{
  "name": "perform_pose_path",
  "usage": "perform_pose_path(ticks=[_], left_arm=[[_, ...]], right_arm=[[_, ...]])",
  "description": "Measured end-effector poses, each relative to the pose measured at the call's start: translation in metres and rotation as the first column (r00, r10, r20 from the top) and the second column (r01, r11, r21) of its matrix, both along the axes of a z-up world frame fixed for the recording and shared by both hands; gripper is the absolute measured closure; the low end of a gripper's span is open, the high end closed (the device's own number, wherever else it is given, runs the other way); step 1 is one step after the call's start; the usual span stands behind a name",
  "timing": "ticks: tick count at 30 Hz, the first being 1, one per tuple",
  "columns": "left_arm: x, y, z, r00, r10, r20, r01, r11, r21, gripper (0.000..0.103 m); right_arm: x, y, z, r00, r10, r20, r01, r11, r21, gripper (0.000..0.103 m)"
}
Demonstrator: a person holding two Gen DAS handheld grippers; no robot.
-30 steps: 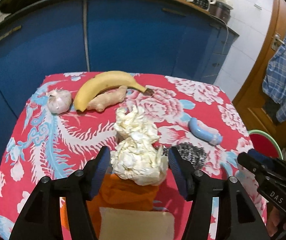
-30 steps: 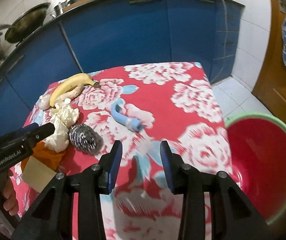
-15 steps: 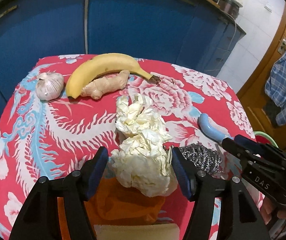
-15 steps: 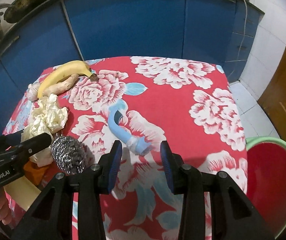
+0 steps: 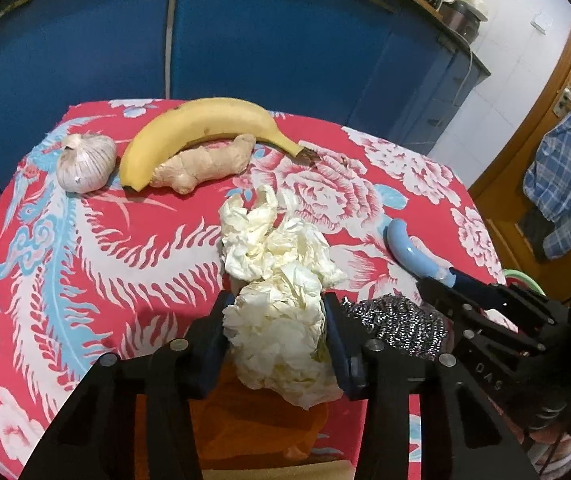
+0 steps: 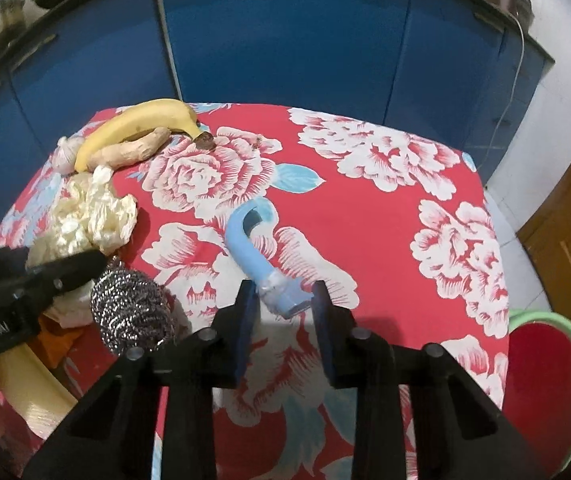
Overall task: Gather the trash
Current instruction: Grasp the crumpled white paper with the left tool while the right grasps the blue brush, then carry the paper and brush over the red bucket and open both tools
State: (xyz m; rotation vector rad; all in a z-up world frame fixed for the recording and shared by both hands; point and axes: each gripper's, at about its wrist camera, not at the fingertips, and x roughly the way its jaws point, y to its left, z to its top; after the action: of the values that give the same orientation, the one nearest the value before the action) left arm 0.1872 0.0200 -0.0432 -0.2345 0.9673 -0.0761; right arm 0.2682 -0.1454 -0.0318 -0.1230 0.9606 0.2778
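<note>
Nearest us, our left gripper (image 5: 273, 332) has its two fingers pressed against the sides of the near crumpled paper wad (image 5: 277, 340), which sits above an orange cloth (image 5: 253, 420) on the floral tablecloth (image 5: 85, 264). Our right gripper (image 6: 281, 312) stands part-open around the end of the blue curved handle (image 6: 249, 248), not clearly touching it. A steel scourer (image 6: 131, 312) lies between them. Just behind, we see a second paper wad (image 5: 269, 240); farther back ginger (image 5: 201, 164), banana (image 5: 201, 128) and garlic (image 5: 85, 164). A red bin (image 6: 545, 384) stands off the right edge
</note>
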Motion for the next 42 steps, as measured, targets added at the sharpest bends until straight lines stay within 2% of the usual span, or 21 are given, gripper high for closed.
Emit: perform_pose_path(ticks=[10, 22, 35, 42], left_arm=[[-0.014, -0.005, 0.025, 0.998, -0.019, 0.065, 0.019, 1.000, 0.002, 0.059], [-0.044, -0.030, 0.063, 0.984, -0.086, 0.155, 0.090, 0.996, -0.016, 0.059], [-0.061, -0.083, 0.072, 0.966, -0.195, 0.168, 0.199, 0.980, -0.005, 0.059], [-0.066, -0.115, 0.072, 0.952, -0.259, 0.162, 0.262, 0.965, 0.004, 0.059]], right_arm=[[-0.018, -0.011, 0.011, 0.999, -0.023, 0.049, 0.022, 0.999, 0.032, 0.076], [-0.067, -0.052, 0.041, 0.986, -0.130, 0.100, 0.117, 0.985, 0.131, 0.076], [-0.114, -0.117, 0.057, 0.951, -0.292, 0.102, 0.269, 0.944, 0.191, 0.076], [-0.135, -0.153, 0.055, 0.923, -0.375, 0.086, 0.351, 0.913, 0.206, 0.076]])
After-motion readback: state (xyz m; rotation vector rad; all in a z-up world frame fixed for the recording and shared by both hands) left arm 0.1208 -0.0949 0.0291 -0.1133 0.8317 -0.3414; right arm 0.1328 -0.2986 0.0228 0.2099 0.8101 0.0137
